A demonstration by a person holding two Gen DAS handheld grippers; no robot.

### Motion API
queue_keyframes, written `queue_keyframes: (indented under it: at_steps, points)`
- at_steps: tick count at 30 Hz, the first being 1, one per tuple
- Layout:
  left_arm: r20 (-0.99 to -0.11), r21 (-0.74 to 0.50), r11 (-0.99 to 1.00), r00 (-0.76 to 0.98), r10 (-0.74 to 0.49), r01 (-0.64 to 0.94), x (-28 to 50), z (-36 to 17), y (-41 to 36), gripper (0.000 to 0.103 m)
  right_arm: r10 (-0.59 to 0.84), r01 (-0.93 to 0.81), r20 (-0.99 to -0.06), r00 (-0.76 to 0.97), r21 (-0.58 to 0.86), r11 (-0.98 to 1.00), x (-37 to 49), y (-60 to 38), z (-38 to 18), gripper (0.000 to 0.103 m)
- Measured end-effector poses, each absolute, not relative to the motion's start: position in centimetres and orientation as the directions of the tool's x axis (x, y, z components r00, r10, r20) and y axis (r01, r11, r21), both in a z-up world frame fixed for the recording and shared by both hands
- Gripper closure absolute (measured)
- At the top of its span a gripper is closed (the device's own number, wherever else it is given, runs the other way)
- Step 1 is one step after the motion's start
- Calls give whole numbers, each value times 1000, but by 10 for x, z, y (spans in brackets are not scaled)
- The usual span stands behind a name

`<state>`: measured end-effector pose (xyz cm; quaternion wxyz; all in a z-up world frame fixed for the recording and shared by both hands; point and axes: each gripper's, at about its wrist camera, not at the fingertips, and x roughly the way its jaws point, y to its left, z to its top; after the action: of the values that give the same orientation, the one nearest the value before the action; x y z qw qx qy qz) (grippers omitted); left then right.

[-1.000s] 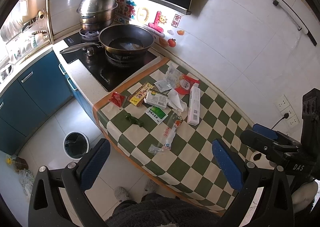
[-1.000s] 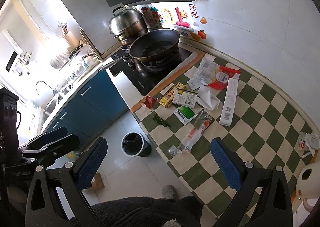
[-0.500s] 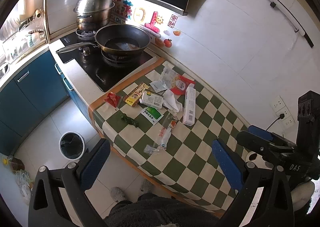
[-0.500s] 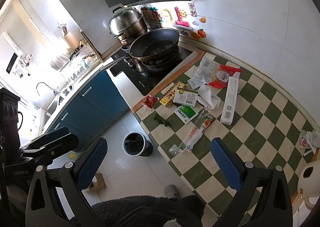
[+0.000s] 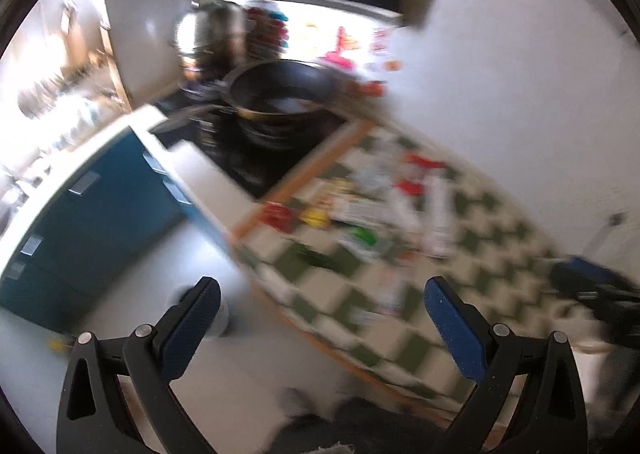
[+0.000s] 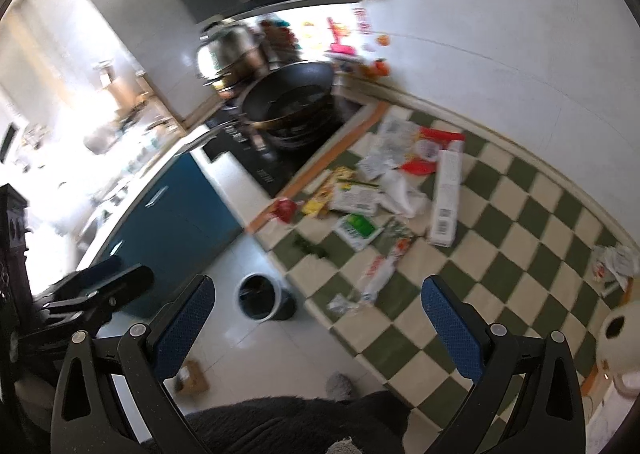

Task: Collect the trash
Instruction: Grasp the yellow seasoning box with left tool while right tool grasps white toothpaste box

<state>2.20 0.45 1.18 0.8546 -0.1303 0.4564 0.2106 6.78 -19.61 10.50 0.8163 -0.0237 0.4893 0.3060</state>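
Trash lies in a heap on the green-and-white checkered table [image 6: 516, 254]: a long white box [image 6: 446, 198], a green-and-white packet [image 6: 357, 230], a red wrapper [image 6: 285, 210], a white tissue [image 6: 402, 192] and a clear wrapper [image 6: 380, 274]. A small round bin [image 6: 264, 296] stands on the floor beside the table edge. My right gripper [image 6: 319, 290] is open and empty, above the table's near edge. My left gripper [image 5: 322, 294] is also open and empty; its view is motion-blurred, with the trash heap [image 5: 384, 214] smeared.
A black wok [image 6: 288, 102] and a steel pot [image 6: 230, 50] sit on the hob left of the table. Blue cabinets [image 6: 172, 214] line the left side. A cardboard scrap [image 6: 192, 378] lies on the floor. Crumpled paper [image 6: 614, 262] and a white round object [image 6: 618, 328] are at the table's right end.
Both grippers have swung and come lower toward the table, so the trash looks larger. The left view has turned blurry from the motion. The trash has not moved.
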Motion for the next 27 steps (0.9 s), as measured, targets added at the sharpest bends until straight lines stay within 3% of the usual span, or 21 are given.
queue_keyframes:
  at_steps: [7,16,22,27]
  points:
    - [-867,146,843,344,361,-517,67,-72,67,0,322,-318,-850,417,195,928,122,-200,37,0]
    - [-939,224,881,150,309,-416,174,-183,112,0,148,-125,-922,357,110,986,273,-198,-93,0]
    - [-985,139,960,64,159,-245,258,-252,103,3,109,-123,-968,225,82,989,344,-177,-169,2]
    - [-995,102,981,5,105,-167,290,-284,96,32,98,-154,-983,152,74,985,360,-161,-204,2]
